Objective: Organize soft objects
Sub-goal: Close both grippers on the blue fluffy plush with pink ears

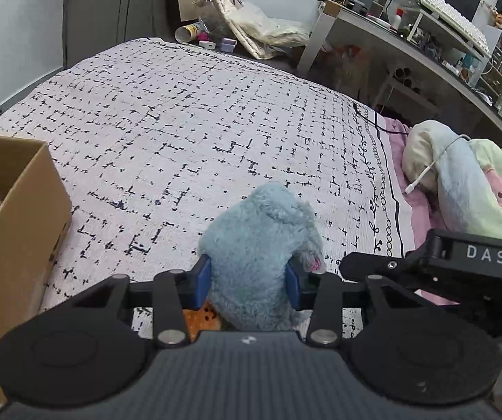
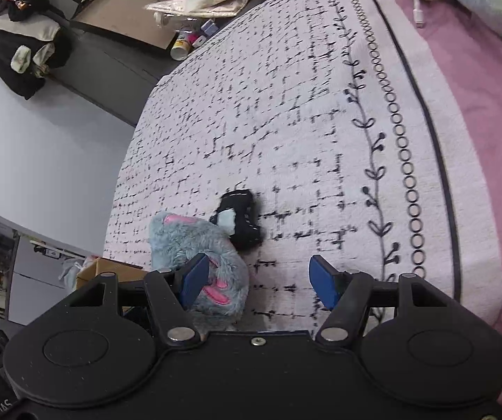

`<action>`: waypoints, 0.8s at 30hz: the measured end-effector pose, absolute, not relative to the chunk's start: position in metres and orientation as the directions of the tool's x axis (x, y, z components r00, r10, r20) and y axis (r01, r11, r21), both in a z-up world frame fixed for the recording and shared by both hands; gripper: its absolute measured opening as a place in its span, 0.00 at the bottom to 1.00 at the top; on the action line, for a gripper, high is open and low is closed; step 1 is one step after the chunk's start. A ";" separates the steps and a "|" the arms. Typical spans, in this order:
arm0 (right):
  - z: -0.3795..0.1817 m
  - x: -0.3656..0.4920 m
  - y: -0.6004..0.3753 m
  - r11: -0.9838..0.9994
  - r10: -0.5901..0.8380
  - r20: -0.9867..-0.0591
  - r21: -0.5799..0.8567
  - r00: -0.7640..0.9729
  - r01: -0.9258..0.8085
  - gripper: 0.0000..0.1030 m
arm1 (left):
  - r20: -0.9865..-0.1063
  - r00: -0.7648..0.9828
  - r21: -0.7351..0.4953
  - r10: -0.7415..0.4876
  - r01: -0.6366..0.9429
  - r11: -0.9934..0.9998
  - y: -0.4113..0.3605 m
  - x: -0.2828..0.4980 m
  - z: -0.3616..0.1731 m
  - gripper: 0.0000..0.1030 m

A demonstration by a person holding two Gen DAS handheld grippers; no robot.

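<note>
Left gripper (image 1: 251, 280) jaws clamp blue plush (image 1: 261, 245); right gripper (image 2: 257, 280) agape, angled down.

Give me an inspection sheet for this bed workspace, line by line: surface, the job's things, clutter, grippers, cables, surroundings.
Surface: bed with a white black-flecked cover; pink sheet along one edge.
Job's things: blue plush toy on the cover; open cardboard box at the bed's edge.
Clutter: small orange item under the plush; bundled pastel blanket on the pink sheet.
Grippers: left gripper, jaws pressed into the plush on both sides; right gripper, jaws apart, nothing between them.
Cables: white charging cable over the blanket; black cable at the cover's edge.
Surroundings: crowded desk with a keyboard; bags on the floor.
</note>
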State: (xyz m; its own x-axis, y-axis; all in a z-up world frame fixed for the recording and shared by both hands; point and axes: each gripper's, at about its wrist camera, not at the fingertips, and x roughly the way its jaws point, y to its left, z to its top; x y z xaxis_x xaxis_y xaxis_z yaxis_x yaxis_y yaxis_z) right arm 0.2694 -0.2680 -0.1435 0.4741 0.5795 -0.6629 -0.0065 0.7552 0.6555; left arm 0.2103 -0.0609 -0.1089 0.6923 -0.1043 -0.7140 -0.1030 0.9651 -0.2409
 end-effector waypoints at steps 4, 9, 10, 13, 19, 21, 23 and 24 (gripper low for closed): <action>-0.142 0.268 -0.265 0.738 0.602 -0.648 0.675 0.467 -0.017 0.58 | -0.710 0.689 -0.300 -0.145 -0.109 0.948 -0.050 0.207 -0.106 0.40; -0.146 0.267 -0.260 0.694 0.652 -0.620 0.720 0.436 -0.015 0.45 | -0.701 0.684 -0.387 -0.203 -0.125 0.914 -0.034 0.203 -0.102 0.40; -0.147 0.267 -0.258 0.685 0.662 -0.613 0.728 0.431 -0.017 0.43 | -0.696 0.681 -0.413 -0.227 -0.120 0.903 -0.032 0.203 -0.101 0.40; -0.149 0.265 -0.251 0.661 0.689 -0.587 0.750 0.426 -0.035 0.27 | -0.688 0.663 -0.490 -0.296 -0.123 0.863 -0.025 0.203 -0.100 0.40; -0.136 0.257 -0.241 0.664 0.694 -0.562 0.741 0.451 -0.098 0.15 | -0.698 0.661 -0.437 -0.275 -0.088 0.895 -0.022 0.199 -0.089 0.40; -0.131 0.253 -0.237 0.674 0.685 -0.564 0.731 0.462 -0.108 0.13 | -0.710 0.667 -0.361 -0.227 -0.069 0.930 -0.027 0.197 -0.083 0.39; -0.125 0.248 -0.232 0.688 0.673 -0.568 0.715 0.474 -0.121 0.13 | -0.718 0.672 -0.287 -0.182 -0.047 0.957 -0.033 0.194 -0.079 0.33; -0.122 0.247 -0.230 0.693 0.669 -0.570 0.710 0.477 -0.125 0.13 | -0.719 0.672 -0.272 -0.178 -0.036 0.962 -0.035 0.194 -0.078 0.29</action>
